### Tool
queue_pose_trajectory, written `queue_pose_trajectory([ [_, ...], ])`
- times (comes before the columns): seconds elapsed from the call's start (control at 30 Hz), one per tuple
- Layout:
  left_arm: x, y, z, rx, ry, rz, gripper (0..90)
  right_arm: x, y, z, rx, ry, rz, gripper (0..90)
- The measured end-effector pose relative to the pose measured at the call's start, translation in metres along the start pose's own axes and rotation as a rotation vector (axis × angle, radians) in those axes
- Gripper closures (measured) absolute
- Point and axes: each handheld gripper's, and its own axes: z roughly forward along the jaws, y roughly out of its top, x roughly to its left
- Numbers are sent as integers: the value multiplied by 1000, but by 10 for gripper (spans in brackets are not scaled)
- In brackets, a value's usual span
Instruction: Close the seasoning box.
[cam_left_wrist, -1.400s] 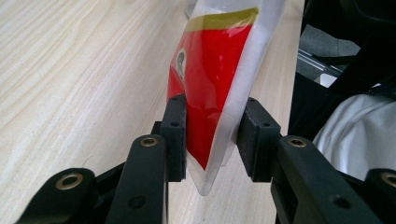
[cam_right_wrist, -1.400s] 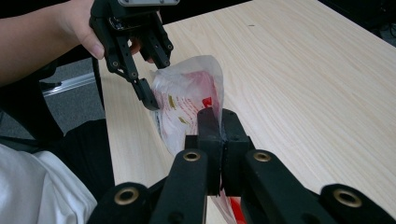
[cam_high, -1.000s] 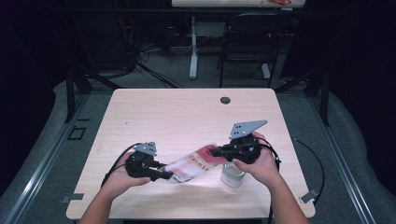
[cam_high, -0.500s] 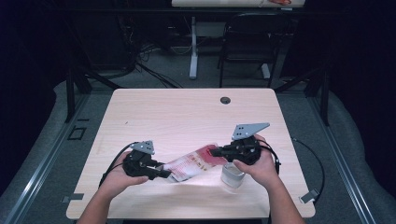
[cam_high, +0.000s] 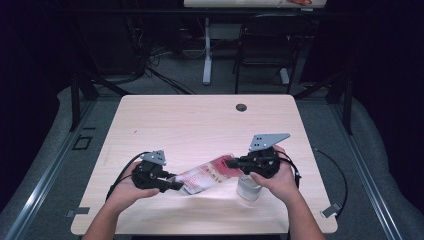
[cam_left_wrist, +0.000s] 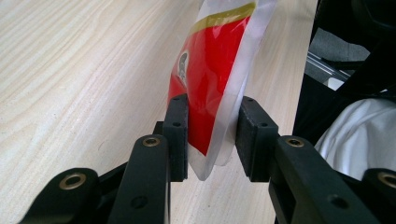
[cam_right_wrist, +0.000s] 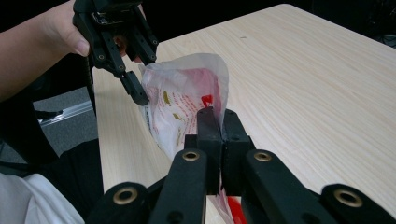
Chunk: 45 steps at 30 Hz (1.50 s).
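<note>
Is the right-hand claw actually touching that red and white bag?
Touching. The right gripper view shows the right gripper shut on the bag's edge.

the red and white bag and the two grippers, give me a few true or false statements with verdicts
1. The right gripper is shut on one end of the red and white bag. True.
2. The left gripper hangs apart from the bag. False: its jaws stand on either side of the bag's other end.
3. A clear cup stands on the table below the right gripper. True.
4. The bag lies flat on the table. False: it is held up between the two grippers.
5. The table is dark metal. False: it is light wood.
</note>
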Motion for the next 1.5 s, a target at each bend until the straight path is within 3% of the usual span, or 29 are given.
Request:
queue_pose_trajectory([
  [0.83, -10, 7, -9, -7, 33, 5, 681, 4, -1, -6, 0, -41, -6, 885],
  [0.9, -10, 7, -9, -11, 17, 5, 681, 4, -1, -6, 2, -42, -5, 885],
  [1.17, -12, 9, -11, -11, 23, 8, 682, 5, -1, -7, 4, -51, -7, 882],
  [1.2, -14, 10, -12, -4, 47, 8, 682, 4, -1, -7, 7, -52, -9, 882],
  [1.27, -15, 11, -13, -6, 49, 12, 682, 4, -2, -8, 3, -51, -5, 882],
  [1.3, -15, 11, -13, -14, 32, 10, 682, 4, -2, -8, 6, -50, -6, 881],
  [1.5, -18, 13, -15, -15, 38, 9, 683, 5, -2, -9, 10, -57, -3, 880],
])
